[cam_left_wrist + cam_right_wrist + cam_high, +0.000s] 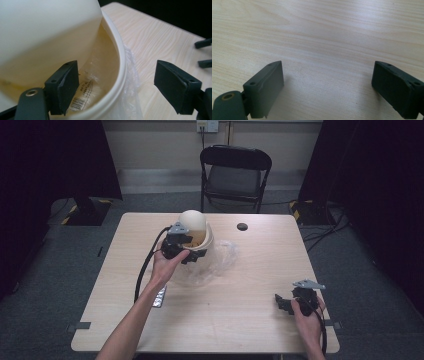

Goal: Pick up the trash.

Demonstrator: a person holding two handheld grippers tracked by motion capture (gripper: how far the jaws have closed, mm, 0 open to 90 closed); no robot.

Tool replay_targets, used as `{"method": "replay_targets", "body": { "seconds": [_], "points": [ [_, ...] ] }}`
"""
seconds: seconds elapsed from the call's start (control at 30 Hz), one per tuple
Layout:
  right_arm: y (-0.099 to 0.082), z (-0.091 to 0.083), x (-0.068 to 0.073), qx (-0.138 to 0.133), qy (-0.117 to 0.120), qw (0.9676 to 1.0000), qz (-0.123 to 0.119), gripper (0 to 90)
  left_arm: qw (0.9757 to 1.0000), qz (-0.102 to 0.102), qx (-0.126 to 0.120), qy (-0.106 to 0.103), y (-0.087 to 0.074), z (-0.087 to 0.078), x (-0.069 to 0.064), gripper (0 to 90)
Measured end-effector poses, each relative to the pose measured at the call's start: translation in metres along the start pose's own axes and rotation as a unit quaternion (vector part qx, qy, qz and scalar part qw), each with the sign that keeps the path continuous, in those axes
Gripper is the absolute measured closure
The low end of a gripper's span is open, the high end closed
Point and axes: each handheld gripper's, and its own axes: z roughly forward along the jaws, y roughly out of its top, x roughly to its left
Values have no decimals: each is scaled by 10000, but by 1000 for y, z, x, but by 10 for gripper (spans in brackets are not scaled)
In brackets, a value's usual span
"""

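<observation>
The left gripper (192,255) is straddling the cream bowl's rim (120,62) near the desk's far edge, jaws apart, one inside, one outside, not pressing; the right gripper (281,303), jaws apart, is idling near the right front corner, well away.

Lab-like recording room: bare wooden table (225,320), black curtains (50,165), folding chair (235,175), floor cables (325,230).

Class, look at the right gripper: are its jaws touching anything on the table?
Apart. The right gripper view shows the right gripper with both jaws standing wide, with bare table between and beyond them, nothing against either pad.
</observation>
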Motion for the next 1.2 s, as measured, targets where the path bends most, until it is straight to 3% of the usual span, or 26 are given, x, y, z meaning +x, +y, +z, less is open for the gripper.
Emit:
{"method": "replay_targets", "body": {
  "seconds": [0.1, 0.3, 0.5, 0.6, 0.77, 0.87, 0.97, 1.0, 1.03, 1.13, 1.2],
  "points": [
    [0, 0, 0, 1, 0, 10000, 1, 97, 9998, -40, -210, -57, -9, -14, -4, 224],
    [0, 0, 0, 0, 0, 10000, 0, 97, 9989, -19, -452, 135, -20, -40, -9, 221],
    [0, 0, 0, 1, -1, 10000, 1, 97, 9991, -5, -233, 351, -39, -62, -8, 211],
    [0, 0, 0, 0, -4, 10000, 1, 97, 9986, -340, -199, 342, -55, -75, -7, 214],
    [0, 0, 0, 1, -1, 10000, 0, 97, 9976, -435, -47, 528, -85, -92, -6, 208],
    [0, 0, 0, 2, 0, 10000, 0, 97, 9962, -612, 3, 614, -106, -103, -4, 201],
    [0, 0, 0, 1, -3, 10000, -2, 97, 9946, -660, 123, 787, -124, -108, -5, 198],
    [0, 0, 0, 0, -3, 10000, 0, 97, 9941, -753, 211, 752, -138, -110, -5, 198],
    [0, 0, 0, 0, -3, 10000, 0, 97, 9941, -753, 211, 752, -138, -110, -5, 198],
    [0, 0, 0, 0, -3, 10000, -1, 97, 9922, -845, 359, 844, -158, -110, -5, 198],
    [0, 0, 0, 1, -2, 10000, 0, 97, 9909, -1050, 384, 753, -167, -110, -3, 195]
  ]
}}
